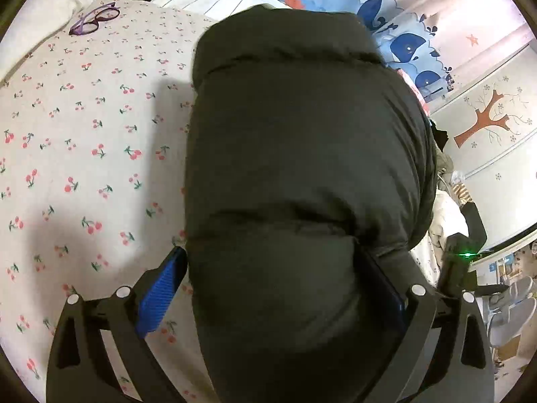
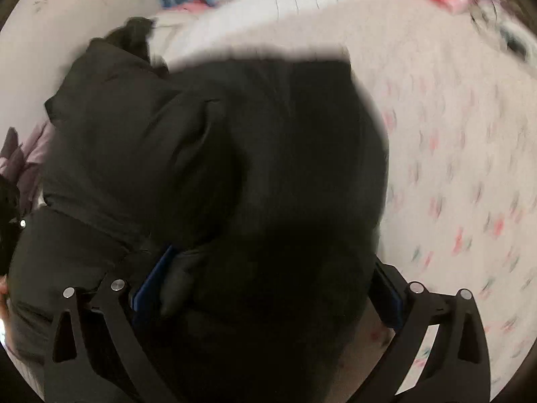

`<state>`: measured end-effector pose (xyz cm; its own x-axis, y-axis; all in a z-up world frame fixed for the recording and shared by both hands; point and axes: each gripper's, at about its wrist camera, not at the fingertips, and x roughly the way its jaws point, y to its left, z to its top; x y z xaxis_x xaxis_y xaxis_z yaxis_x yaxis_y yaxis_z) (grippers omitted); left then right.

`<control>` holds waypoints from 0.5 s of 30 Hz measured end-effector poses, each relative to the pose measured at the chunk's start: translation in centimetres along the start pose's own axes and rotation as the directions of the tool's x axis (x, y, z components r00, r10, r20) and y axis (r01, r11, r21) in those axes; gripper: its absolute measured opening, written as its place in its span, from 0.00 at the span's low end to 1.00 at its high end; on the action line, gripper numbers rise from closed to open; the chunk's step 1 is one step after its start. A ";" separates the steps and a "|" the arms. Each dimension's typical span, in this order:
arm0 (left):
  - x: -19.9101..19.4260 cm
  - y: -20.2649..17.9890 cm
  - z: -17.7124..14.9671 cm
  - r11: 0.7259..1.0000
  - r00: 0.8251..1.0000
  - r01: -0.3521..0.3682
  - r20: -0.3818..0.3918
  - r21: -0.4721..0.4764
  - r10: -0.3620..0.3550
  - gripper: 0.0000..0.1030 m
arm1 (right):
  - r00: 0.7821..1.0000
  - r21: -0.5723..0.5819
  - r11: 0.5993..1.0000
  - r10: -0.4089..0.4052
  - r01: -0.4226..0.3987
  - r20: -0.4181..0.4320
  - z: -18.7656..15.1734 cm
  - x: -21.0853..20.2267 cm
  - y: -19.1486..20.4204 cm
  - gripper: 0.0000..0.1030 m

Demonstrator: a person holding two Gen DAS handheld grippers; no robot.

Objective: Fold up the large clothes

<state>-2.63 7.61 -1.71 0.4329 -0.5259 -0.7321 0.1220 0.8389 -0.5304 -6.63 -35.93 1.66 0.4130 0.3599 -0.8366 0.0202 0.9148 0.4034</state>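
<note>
While the black puffer jacket (image 1: 302,154) lies bundled on the cherry-print bedsheet (image 1: 84,154), the left gripper (image 1: 272,268) stands over its near end with both jaws spread wide. Its blue-padded left finger (image 1: 161,292) hangs clear beside the padded roll, over bare sheet, whereas the right finger sits against the jacket's other flank; no squeeze shows in the fabric, so this gripper reads as released. Ahead of it and to its left, purple glasses (image 1: 95,20) rest on the sheet, and a whale-print blanket (image 1: 396,23) lies beyond the jacket. Seen from the right wrist, the view is blurred: the right gripper (image 2: 268,278) straddles another bulge of the same jacket (image 2: 214,154), its fingers wide apart with dark cloth filling the gap. Whether those pads press the cloth or merely flank it, I cannot tell.
</note>
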 end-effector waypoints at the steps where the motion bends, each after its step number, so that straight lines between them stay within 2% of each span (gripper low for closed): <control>1: -1.4 -0.9 -0.3 0.998 0.998 -0.036 0.059 0.042 0.033 0.92 | 1.000 0.018 1.000 0.006 -0.006 0.028 -0.2 -0.8 0.1 0.93; 2: -2.9 -1.7 -0.7 0.995 0.991 -0.059 0.122 0.082 0.049 0.93 | 0.995 0.026 0.998 0.047 -0.049 0.086 -1.3 -2.9 0.0 0.93; 4: -5.0 -2.8 -1.4 0.988 0.980 -0.073 0.195 0.138 0.045 0.93 | 0.991 0.043 0.997 0.057 -0.063 0.122 -3.4 -4.7 -0.3 0.93; 5: -5.3 -3.2 -1.6 0.986 0.978 -0.078 0.205 0.149 0.046 0.93 | 0.998 0.011 1.000 0.010 -0.010 0.056 -4.8 -3.7 -0.1 0.93; 6: -5.3 -3.4 -1.8 0.985 0.978 -0.077 0.205 0.157 0.044 0.93 | 1.000 -0.045 0.999 -0.007 0.007 -0.017 -5.5 -2.2 0.2 0.93; 7: -4.9 -3.7 -2.1 0.984 0.982 -0.079 0.185 0.160 0.049 0.93 | 0.999 -0.096 0.995 -0.010 0.005 -0.051 -6.4 -1.3 0.3 0.93; 9: -4.4 -4.1 -2.6 0.982 0.985 -0.092 0.161 0.164 0.065 0.93 | 0.996 -0.095 0.994 -0.060 0.053 -0.068 -6.2 -2.3 0.3 0.93; 11: -3.6 -4.9 -3.8 0.975 0.987 -0.109 0.135 0.192 0.083 0.93 | 0.995 -0.112 0.989 -0.101 0.098 -0.019 -5.9 -4.3 0.9 0.93; 12: -3.2 -5.4 -4.4 0.968 0.986 -0.134 0.125 0.210 0.109 0.93 | 0.993 -0.132 0.984 -0.116 0.119 0.032 -5.7 -6.0 1.6 0.93; 13: -2.7 -5.8 -4.9 0.955 0.980 -0.178 0.131 0.238 0.150 0.93 | 0.990 -0.142 0.982 -0.110 0.121 0.083 -5.8 -7.7 2.1 0.93; 15: -2.5 -5.7 -5.3 0.948 0.979 -0.187 0.128 0.258 0.158 0.93 | 0.978 -0.173 0.981 -0.055 0.090 0.201 -4.5 -10.8 4.2 0.93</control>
<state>-9.16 3.40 0.85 0.5579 -0.3641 -0.7458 0.2651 0.9297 -0.2556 -15.10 -35.16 10.73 0.5855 0.2653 -0.7661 -0.1008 0.9614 0.2559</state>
